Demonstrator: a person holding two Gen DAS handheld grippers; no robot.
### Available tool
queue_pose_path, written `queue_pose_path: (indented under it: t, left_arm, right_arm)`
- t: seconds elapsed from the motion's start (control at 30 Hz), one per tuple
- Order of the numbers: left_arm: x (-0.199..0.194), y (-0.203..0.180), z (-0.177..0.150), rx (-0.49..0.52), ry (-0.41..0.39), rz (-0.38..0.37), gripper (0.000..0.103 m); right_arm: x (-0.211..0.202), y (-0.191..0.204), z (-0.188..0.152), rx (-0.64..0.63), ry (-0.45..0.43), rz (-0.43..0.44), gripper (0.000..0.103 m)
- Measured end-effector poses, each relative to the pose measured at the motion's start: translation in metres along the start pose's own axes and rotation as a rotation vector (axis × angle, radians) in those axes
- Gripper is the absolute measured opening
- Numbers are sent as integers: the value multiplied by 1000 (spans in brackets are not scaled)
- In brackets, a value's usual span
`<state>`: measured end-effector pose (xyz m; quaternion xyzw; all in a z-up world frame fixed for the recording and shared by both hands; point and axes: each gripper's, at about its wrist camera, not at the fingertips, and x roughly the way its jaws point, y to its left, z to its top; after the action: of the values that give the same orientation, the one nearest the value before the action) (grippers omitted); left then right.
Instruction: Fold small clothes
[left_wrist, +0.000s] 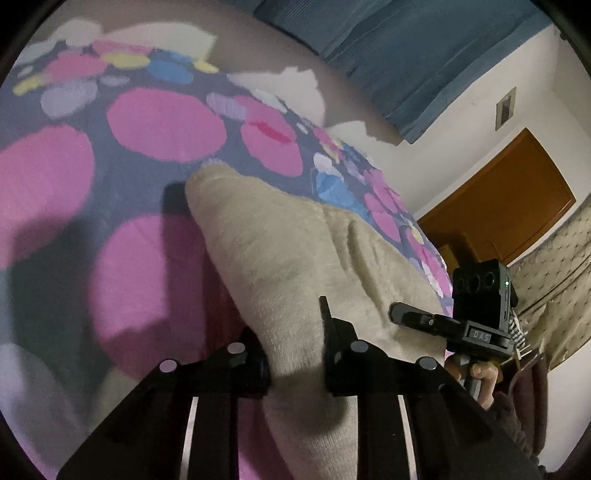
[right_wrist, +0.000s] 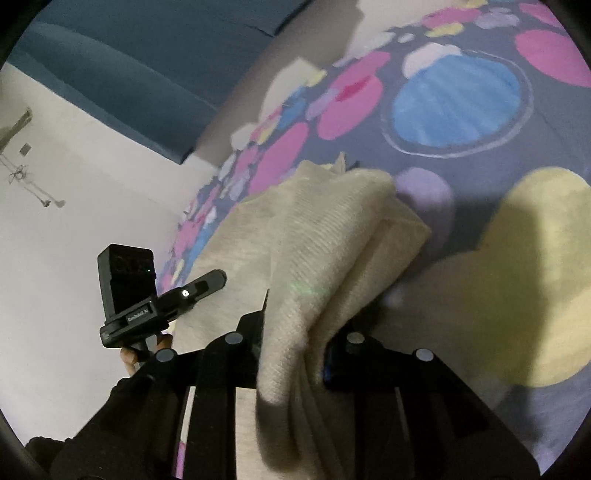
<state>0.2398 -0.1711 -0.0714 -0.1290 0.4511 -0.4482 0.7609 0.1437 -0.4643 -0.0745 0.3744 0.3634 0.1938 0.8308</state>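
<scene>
Left wrist view: left gripper (left_wrist: 297, 343) is pinching the beige garment (left_wrist: 295, 258), jaws nearly closed on a fold, angling down toward the dotted bedspread (left_wrist: 147, 129). Right gripper (right_wrist: 295, 343) is clamping another bunched edge likewise. Garment is hanging lifted above the bedspread between both grippers. Hand (left_wrist: 476, 376) is gripping the right handle.

Two close wrist views, shared cloth (left_wrist: 295, 258)

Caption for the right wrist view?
Right gripper shut on beige cloth above spotted bedspread; left gripper alongside.
</scene>
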Motion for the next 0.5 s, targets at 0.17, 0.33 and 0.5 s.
queue_pose_path:
  t: [0.17,0.33,0.5]
  left_arm:
    - [-34,22,19,0,-29,27,21]
    - [-39,65,27,-40,-23,71,21]
    - [-16,93,10,-91,16,88,30]
  right_arm:
    - [30,21,7,-3,14,60,19]
    - [69,20,11,22,49,62,19]
    - [84,-10,5,142,77,68,20]
